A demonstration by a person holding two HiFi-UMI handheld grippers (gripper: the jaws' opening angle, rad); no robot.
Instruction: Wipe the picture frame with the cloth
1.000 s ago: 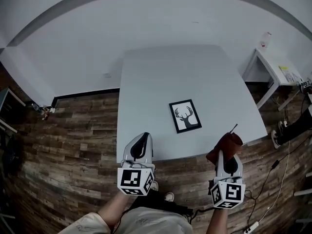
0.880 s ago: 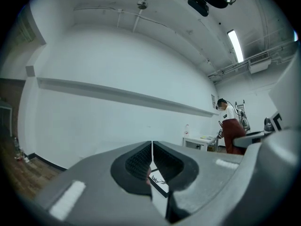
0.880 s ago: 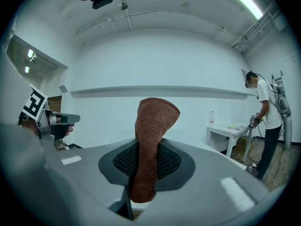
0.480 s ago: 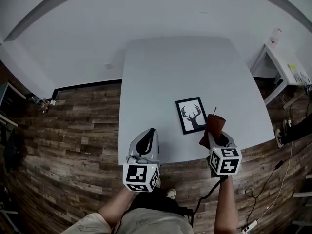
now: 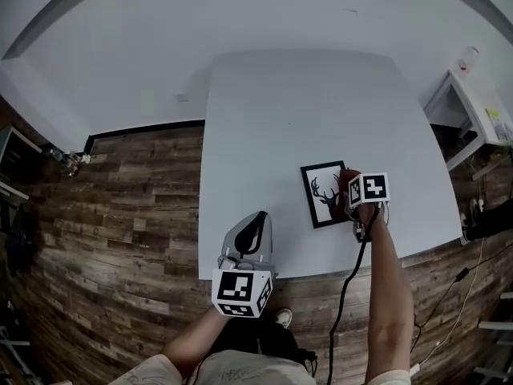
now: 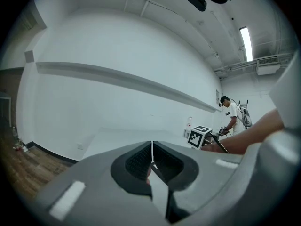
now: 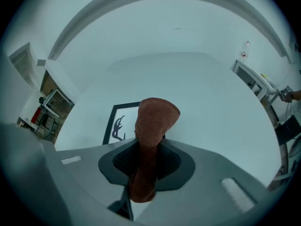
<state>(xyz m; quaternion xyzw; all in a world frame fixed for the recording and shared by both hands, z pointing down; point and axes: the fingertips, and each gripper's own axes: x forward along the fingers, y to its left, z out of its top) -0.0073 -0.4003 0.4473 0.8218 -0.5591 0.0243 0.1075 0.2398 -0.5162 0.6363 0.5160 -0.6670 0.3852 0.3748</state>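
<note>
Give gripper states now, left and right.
Left gripper: shut, nothing in it.
Right gripper: shut on the cloth, at the picture frame.

White wall (image 5: 120, 62), plain, with a raised band (image 6: 117, 77) running along it. Black baseboard (image 5: 144, 131) at its foot. Floor (image 5: 104, 231) of dark wood planks in mixed tones. Pale grey table (image 5: 272, 111), far edge at or just beside the wall. Small white side table (image 5: 474, 95) to the right, with a small bottle (image 5: 467, 58) on it. Cables (image 5: 462, 275) trail over the floor nearby. Ceiling strip light (image 6: 245, 37) is lit, with a vent (image 6: 268, 68) near it.
</note>
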